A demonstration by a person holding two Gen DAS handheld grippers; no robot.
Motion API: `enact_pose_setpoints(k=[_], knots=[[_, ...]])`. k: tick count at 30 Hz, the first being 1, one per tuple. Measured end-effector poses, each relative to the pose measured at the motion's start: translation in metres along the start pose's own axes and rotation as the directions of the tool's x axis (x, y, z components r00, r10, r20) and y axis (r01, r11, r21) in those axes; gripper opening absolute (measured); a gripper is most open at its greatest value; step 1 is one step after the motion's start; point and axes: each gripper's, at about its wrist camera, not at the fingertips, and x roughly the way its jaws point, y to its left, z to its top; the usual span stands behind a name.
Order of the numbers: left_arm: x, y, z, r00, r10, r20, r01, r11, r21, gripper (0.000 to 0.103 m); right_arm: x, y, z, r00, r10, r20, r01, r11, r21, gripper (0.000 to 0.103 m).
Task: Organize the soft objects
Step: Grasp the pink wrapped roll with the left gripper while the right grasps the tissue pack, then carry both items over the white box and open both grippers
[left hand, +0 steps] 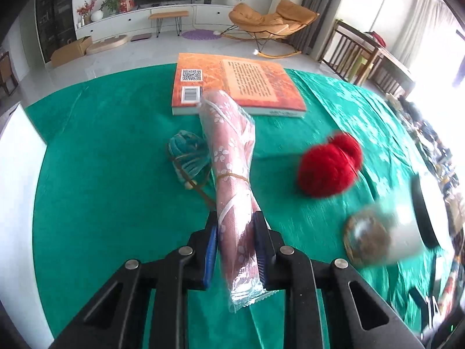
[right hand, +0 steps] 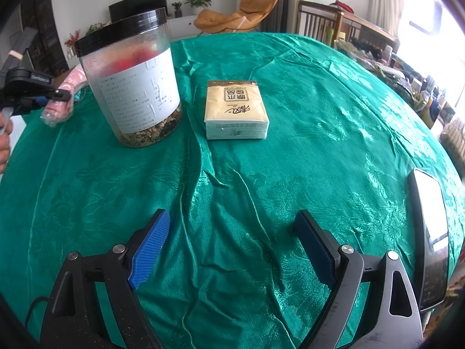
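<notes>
Pink wrapped roll (left hand: 232, 157) | clamped in left gripper (left hand: 236, 250), lifted | right gripper (right hand: 232, 247) spread, empty | red pompom (left hand: 330, 164), teal yarn (left hand: 189, 154), tissue pack (right hand: 236, 110) unsorted

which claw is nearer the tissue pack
Right. The right claw hangs open straight in front of the tissue pack; the left claw, holding the pink roll, sits beyond the jar.

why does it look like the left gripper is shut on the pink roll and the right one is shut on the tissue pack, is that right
Not quite. The left gripper is shut on the pink roll, but the right gripper is open and empty; the tissue pack lies untouched beyond it, as the right wrist view shows.
</notes>
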Motion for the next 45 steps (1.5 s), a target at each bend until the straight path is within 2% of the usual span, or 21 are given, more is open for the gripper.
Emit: enact_pose_setpoints(k=[3, 6, 9, 12, 14, 16, 18, 21, 22, 23, 24, 25, 26, 30, 34, 36, 39, 41, 43, 45], knots=[[-0.035, 0.005, -0.055, 0.999, -0.028, -0.031, 0.029, 0.999, 0.03, 0.023, -0.001, -0.003, 0.0, 1.0, 0.022, 0.007, -0.022, 1.0, 0.016, 0.089], [-0.042, 0.008, -0.096, 0.997, -0.006, -0.072, 0.012, 0.997, 0.075, 0.025, -0.008, -0.025, 0.003, 0.992, 0.118, 0.032, -0.121, 0.985, 0.119, 0.088], [-0.038, 0.003, -0.112, 0.995, 0.058, -0.082, -0.045, 0.987, 0.152, 0.026, -0.012, -0.053, 0.018, 0.985, 0.154, 0.081, -0.169, 0.961, 0.221, 0.088], [-0.041, -0.004, -0.113, 0.996, 0.039, -0.079, -0.024, 0.984, 0.178, 0.03, -0.003, -0.059, 0.05, 0.988, 0.144, 0.052, -0.151, 0.973, 0.172, 0.088], [-0.042, -0.005, -0.111, 0.997, 0.012, -0.075, 0.001, 0.986, 0.169, 0.041, 0.01, -0.051, 0.07, 0.991, 0.136, 0.007, -0.136, 0.987, 0.088, 0.088], [-0.039, -0.01, -0.107, 0.998, 0.018, -0.062, -0.007, 0.984, 0.18, 0.083, 0.024, -0.041, 0.084, 0.988, 0.153, -0.033, -0.152, 0.988, 0.02, 0.086], [-0.037, -0.019, -0.103, 0.999, 0.047, -0.014, -0.042, 0.974, 0.22, 0.094, 0.038, -0.031, 0.092, 0.986, 0.157, -0.064, -0.159, 0.987, -0.031, 0.086], [-0.022, -0.03, -0.094, 0.993, 0.113, -0.012, -0.106, 0.959, 0.262, 0.094, 0.059, -0.021, 0.094, 0.982, 0.16, -0.097, -0.169, 0.982, -0.084, 0.085], [-0.015, -0.03, -0.091, 0.992, 0.122, -0.024, -0.112, 0.96, 0.256, 0.09, 0.064, -0.02, 0.094, 0.982, 0.163, -0.099, -0.172, 0.981, -0.089, 0.071], [-0.01, -0.029, -0.089, 0.992, 0.122, -0.042, -0.108, 0.964, 0.241, 0.082, 0.064, -0.02, 0.094, 0.987, 0.133, -0.086, -0.142, 0.985, -0.103, 0.06], [-0.005, -0.026, -0.088, 0.992, 0.112, -0.06, -0.096, 0.971, 0.221, 0.045, 0.062, -0.022, 0.095, 0.989, 0.123, -0.084, -0.131, 0.986, -0.103, 0.054], [-0.004, -0.023, -0.088, 0.992, 0.11, -0.067, -0.094, 0.975, 0.199, 0.028, 0.06, -0.029, 0.095, 0.984, 0.152, -0.097, -0.159, 0.985, -0.061, 0.054], [-0.009, -0.02, -0.09, 0.995, 0.072, -0.065, -0.06, 0.983, 0.174, 0.028, 0.056, -0.038, 0.095, 0.98, 0.177, -0.094, -0.179, 0.984, -0.012, 0.054], [-0.056, -0.009, -0.114, 0.999, -0.05, -0.014, 0.051, 0.992, 0.114, 0.026, 0.016, -0.067, 0.084, 0.988, 0.151, -0.032, -0.149, 0.987, 0.052, 0.054], [-0.111, 0.018, -0.146, 0.983, -0.181, 0.04, 0.18, 0.983, 0.032, 0.026, -0.03, -0.083, 0.065, 0.989, 0.146, 0.025, -0.147, 0.987, 0.065, 0.054], [-0.141, 0.036, -0.154, 0.972, -0.217, 0.088, 0.219, 0.976, -0.013, 0.026, -0.047, -0.083, 0.054, 0.988, 0.149, 0.038, -0.151, 0.986, 0.067, 0.054], [-0.188, 0.067, -0.153, 0.957, -0.22, 0.187, 0.236, 0.97, -0.067, 0.025, -0.07, -0.067, 0.047, 0.982, 0.182, 0.057, -0.185, 0.981, 0.055, 0.054], [-0.219, 0.091, -0.151, 0.949, -0.198, 0.247, 0.227, 0.969, -0.093, 0.026, -0.085, -0.041, 0.049, 0.972, 0.225, 0.066, -0.226, 0.974, 0.016, 0.054], [-0.246, 0.117, -0.153, 0.946, -0.138, 0.292, 0.179, 0.977, -0.117, 0.026, -0.103, -0.002, 0.052, 0.955, 0.288, 0.073, -0.285, 0.957, -0.046, 0.054], [-0.267, 0.147, -0.16, 0.947, -0.054, 0.317, 0.105, 0.984, -0.146, 0.026, -0.125, 0.047, 0.052, 0.928, 0.367, 0.071, -0.357, 0.927, -0.118, 0.054]])
